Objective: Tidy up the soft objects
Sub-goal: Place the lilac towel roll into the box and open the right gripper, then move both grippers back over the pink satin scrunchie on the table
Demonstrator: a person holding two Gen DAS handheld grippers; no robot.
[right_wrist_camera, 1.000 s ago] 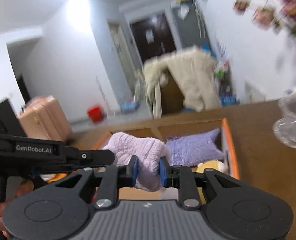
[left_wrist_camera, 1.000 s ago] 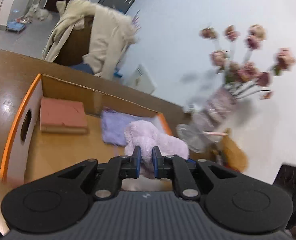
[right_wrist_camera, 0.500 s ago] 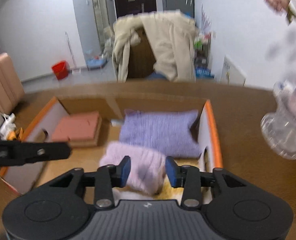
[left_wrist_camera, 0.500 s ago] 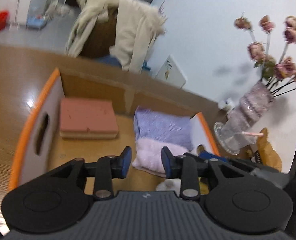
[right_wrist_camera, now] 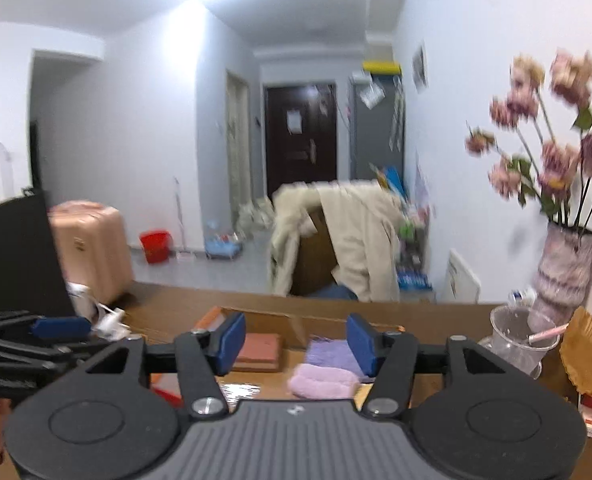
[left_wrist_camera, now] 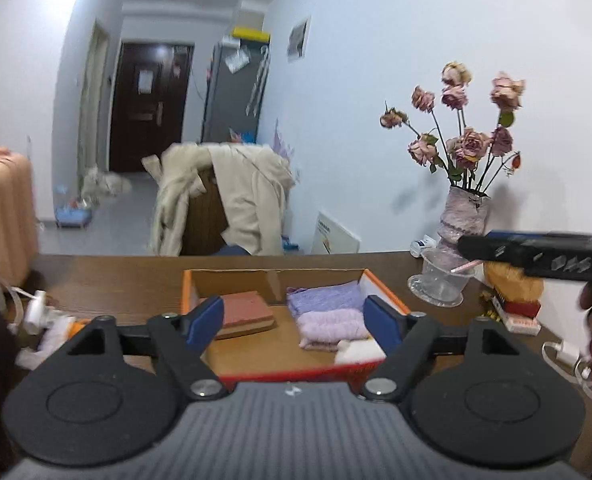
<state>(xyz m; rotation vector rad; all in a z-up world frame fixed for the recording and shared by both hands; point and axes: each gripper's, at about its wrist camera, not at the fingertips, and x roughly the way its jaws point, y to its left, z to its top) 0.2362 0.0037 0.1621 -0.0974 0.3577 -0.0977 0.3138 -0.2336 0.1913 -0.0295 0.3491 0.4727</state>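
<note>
An orange-rimmed cardboard box [left_wrist_camera: 388,292] sits on the wooden table. A lilac fluffy towel [left_wrist_camera: 332,328] lies folded in its right half, in front of a purple knitted cloth [left_wrist_camera: 324,298]. A terracotta folded cloth [left_wrist_camera: 248,312] lies in the left half, and something white [left_wrist_camera: 356,354] sits at the near right corner. My left gripper [left_wrist_camera: 293,322] hovers short of the box, jaws opening with nothing between them. My right gripper [right_wrist_camera: 296,340] is also held back from the box [right_wrist_camera: 212,318], jaws opening and empty, with the lilac towel [right_wrist_camera: 322,380] below them.
A vase of dried roses [left_wrist_camera: 464,216] and a clear plastic cup [left_wrist_camera: 440,284] stand right of the box, with a small red-and-white carton [left_wrist_camera: 516,316] and a charger cable [left_wrist_camera: 564,350] nearby. White clutter [left_wrist_camera: 40,312] lies to the left. A coat-draped chair [left_wrist_camera: 232,200] stands behind the table.
Both grippers let go of the lilac towel, which now lies in the box in front of the purple cloth. Both pulled back and up, and their jaws spread wider.
</note>
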